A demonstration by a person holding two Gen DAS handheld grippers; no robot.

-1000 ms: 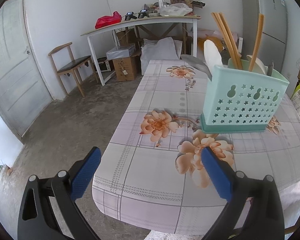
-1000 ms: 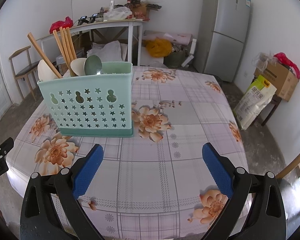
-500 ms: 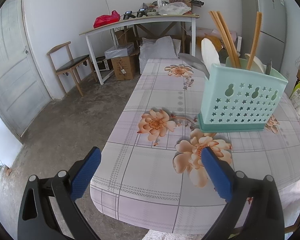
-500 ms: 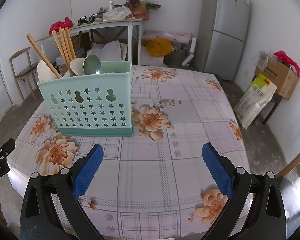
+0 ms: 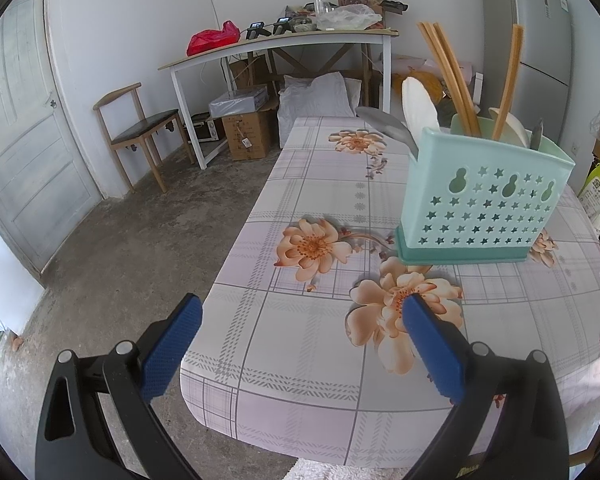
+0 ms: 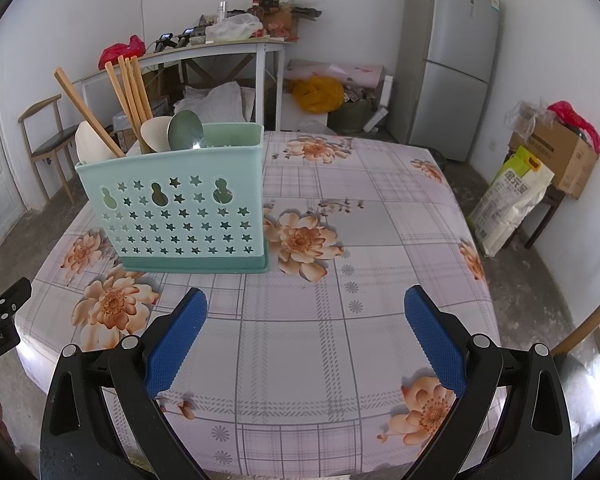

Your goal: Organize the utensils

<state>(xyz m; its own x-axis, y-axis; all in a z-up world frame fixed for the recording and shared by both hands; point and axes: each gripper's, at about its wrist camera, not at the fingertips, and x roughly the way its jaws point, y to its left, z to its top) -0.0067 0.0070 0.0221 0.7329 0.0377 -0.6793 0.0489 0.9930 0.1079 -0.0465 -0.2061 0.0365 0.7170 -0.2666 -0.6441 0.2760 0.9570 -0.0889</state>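
The tabletop (image 5: 300,344), covered in a pale checked cloth printed with orange flowers, fills most of both views and carries one item, a mint-green utensil caddy (image 5: 484,196) with star and gourd-shaped cutouts in its wall, standing upright on a darker green base. In the left wrist view the caddy sits to the right of centre and well beyond the claw; in the right wrist view the same caddy (image 6: 180,208) stands left of centre, also well ahead of the fingers. Inside it, wooden chopsticks (image 6: 130,88) lean out above the rim, a bundle of them together and one more tilted apart toward the left in the right wrist view. Beside them rest a white ceramic spoon (image 6: 90,146), a second pale spoon (image 6: 156,132) and a metal spoon (image 6: 186,130) with its bowl up. From the left wrist view the chopsticks (image 5: 448,76) rise steeply, the white spoon (image 5: 418,106) stands against them, and the metal spoon (image 5: 384,126) juts out over the caddy's left side. The left claw (image 5: 302,320) hangs over the near corner of the tabletop with its blue-padded fingers spread wide, released and gripping nothing. The right claw (image 6: 306,312) hovers over the cloth, likewise spread wide and empty, its pads apart from everything.
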